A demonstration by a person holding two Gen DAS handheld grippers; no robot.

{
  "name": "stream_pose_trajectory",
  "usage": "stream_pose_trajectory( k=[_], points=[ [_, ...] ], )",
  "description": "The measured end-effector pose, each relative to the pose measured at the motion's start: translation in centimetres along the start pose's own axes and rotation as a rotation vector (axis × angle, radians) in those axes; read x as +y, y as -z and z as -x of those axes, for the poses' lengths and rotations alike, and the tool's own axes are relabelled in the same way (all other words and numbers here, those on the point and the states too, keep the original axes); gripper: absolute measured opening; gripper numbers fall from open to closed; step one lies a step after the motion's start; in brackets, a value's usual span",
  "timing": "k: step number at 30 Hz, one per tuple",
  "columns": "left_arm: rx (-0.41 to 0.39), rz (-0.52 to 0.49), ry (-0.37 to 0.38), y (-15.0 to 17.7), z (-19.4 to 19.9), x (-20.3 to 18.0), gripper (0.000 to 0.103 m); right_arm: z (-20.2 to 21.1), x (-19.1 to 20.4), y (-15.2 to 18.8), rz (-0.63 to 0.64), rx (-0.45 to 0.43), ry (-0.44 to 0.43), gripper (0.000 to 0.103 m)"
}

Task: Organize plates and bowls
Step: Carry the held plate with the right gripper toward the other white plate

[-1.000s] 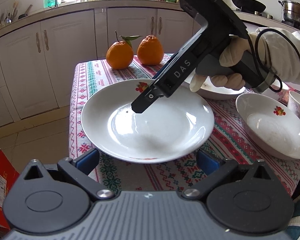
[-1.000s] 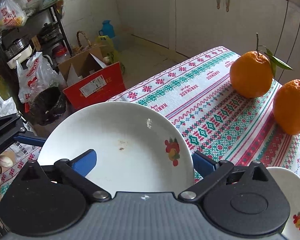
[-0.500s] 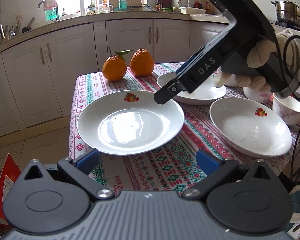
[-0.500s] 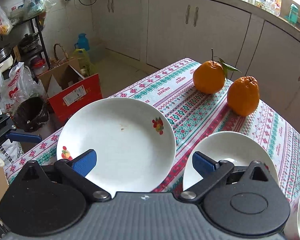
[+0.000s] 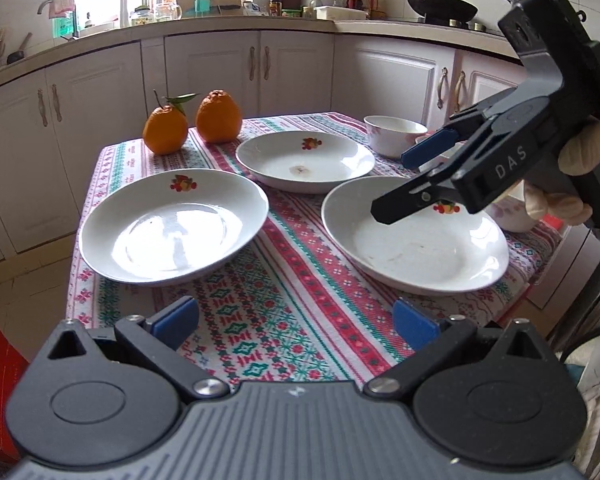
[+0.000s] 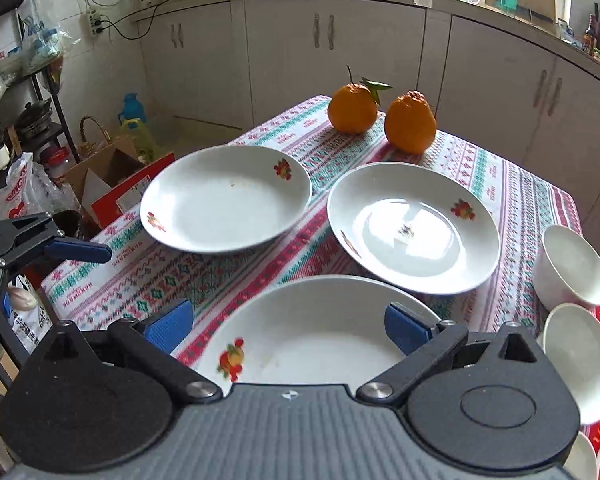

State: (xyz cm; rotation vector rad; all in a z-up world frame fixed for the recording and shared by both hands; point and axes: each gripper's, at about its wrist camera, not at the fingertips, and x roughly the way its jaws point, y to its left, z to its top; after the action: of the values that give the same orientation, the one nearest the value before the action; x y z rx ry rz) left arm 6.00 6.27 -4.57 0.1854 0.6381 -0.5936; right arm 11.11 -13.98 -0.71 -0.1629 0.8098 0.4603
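My left gripper (image 5: 294, 322) sits low in the bottom middle of the left wrist view, its blue-padded fingers spread wide over the patterned tablecloth (image 5: 284, 320) and grasping nothing. My right gripper (image 6: 288, 326) is likewise released, its fingers standing apart at the bottom of the right wrist view, above the near rim of a white plate.

Three white plates with small fruit prints lie on the cloth. In the left wrist view, the left plate (image 5: 172, 226) fills the centre left, the far plate (image 5: 305, 160) sits at upper centre, and the right plate (image 5: 416, 240) lies at centre right. The three lie near one another with cloth between them. My right gripper shows here too, at the right edge, hanging over the far side of the right plate with its fingers parted; my gloved right hand (image 5: 580, 160) grips its handle.

A white bowl (image 5: 394, 135) stands behind the far plate. In the right wrist view two white bowls, the upper bowl (image 6: 572, 266) and the lower bowl (image 6: 580, 360), stand close together at the right edge; whether they touch I cannot tell. Two oranges (image 5: 192, 122) sit side by side at the table's far end, upper centre.
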Motion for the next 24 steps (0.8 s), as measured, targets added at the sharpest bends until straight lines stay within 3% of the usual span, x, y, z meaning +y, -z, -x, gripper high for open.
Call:
stream_pose_trajectory(
  k=[9,24],
  points=[
    [0.026,-0.064,0.093,0.2,-2.4,-2.9,0.102,1.4,-2.7,3.2,-0.048,0.046,0.075,0.103],
    [0.092,-0.139,0.176,-0.5,-6.3,-5.1,0.102,0.3,-7.4,3.6,-0.154,0.124,0.037,0.103]
  ],
)
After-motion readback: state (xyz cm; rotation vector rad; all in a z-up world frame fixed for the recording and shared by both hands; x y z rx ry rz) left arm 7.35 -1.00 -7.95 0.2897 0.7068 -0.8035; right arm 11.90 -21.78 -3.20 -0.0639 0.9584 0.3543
